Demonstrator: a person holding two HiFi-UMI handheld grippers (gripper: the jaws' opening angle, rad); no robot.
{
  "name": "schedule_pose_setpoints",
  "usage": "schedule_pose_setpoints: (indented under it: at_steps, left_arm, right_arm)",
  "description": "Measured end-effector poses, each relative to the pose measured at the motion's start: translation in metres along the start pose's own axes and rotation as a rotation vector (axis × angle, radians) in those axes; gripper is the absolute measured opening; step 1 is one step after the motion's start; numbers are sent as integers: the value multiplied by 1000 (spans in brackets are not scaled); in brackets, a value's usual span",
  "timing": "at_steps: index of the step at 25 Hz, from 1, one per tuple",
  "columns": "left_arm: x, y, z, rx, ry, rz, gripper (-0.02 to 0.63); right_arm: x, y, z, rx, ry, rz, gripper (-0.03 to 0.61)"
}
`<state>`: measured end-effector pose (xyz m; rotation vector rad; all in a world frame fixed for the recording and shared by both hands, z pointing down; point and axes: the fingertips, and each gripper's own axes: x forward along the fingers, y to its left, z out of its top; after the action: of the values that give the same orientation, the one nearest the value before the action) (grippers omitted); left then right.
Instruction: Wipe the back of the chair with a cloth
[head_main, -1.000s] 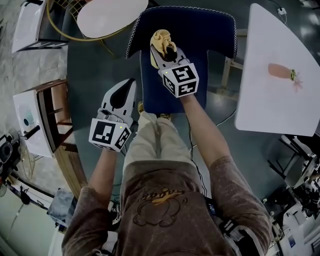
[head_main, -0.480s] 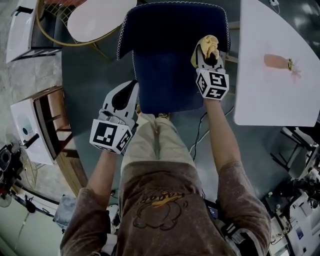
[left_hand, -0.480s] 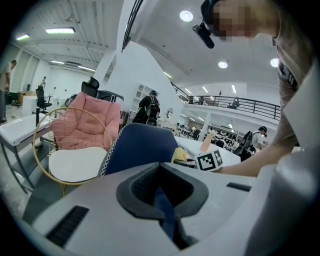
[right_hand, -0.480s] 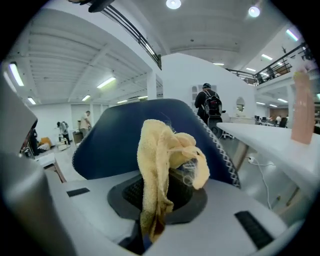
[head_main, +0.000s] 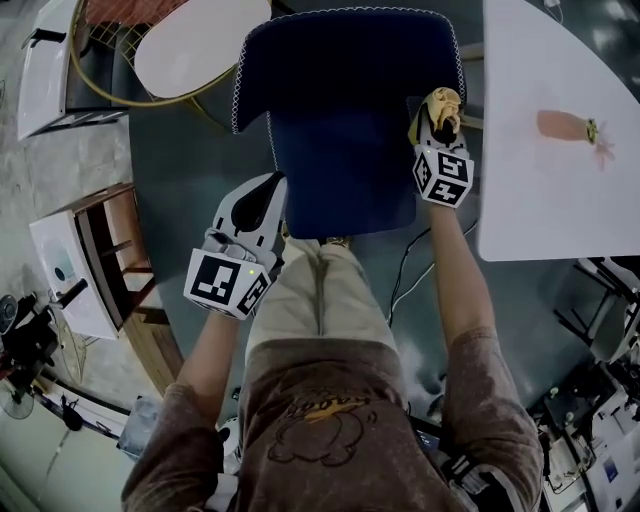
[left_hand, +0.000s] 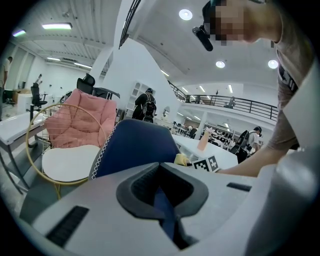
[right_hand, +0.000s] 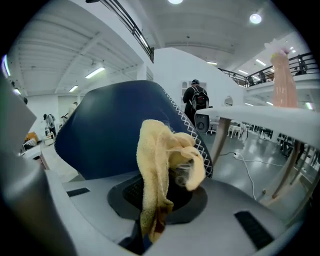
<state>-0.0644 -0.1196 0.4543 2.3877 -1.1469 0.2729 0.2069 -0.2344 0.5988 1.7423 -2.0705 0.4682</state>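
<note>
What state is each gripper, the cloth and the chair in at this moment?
Left gripper: shut, empty, beside the chair.
Right gripper: shut on the cloth, at the chair's edge nearest the white table.
Cloth: yellow, bunched, pinched between the jaws.
Chair: upright, unoccupied.

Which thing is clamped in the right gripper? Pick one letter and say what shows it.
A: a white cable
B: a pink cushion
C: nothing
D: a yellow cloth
D: the right gripper has its jaws closed on the yellow cloth, which bunches up out of them beside the right edge of the blue chair.
</note>
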Motion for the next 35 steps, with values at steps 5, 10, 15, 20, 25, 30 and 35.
schedule_pose_setpoints:
  at_steps: [5,10,15,20,25,30,35]
  left_arm:
    - [6,5,-3,-8,-10,7,9]
    - [9,6,-14,-11,-5,14,9]
    - [7,9,-18,-5,11,27,9]
    - [5,12,-25,-1,29,31,9]
    - [4,16,-35,-11,35,40,9]
    - [2,22,-44,-24,44,48,9]
    - [-3,29,-52,-39,50,62,9]
  right_arm:
    - [16,4,-1,0,-3,14,71]
    - [33,22,0,1,-23,58,71]
    - [49,56,3,10,-27,131,71]
    - [62,99,3,16,-23,201,71]
    - [73,135,-4,23,-21,260,71]
    - [76,171,-9,31,-16,318,71]
    - [78,214,-14,26,-10,389,71]
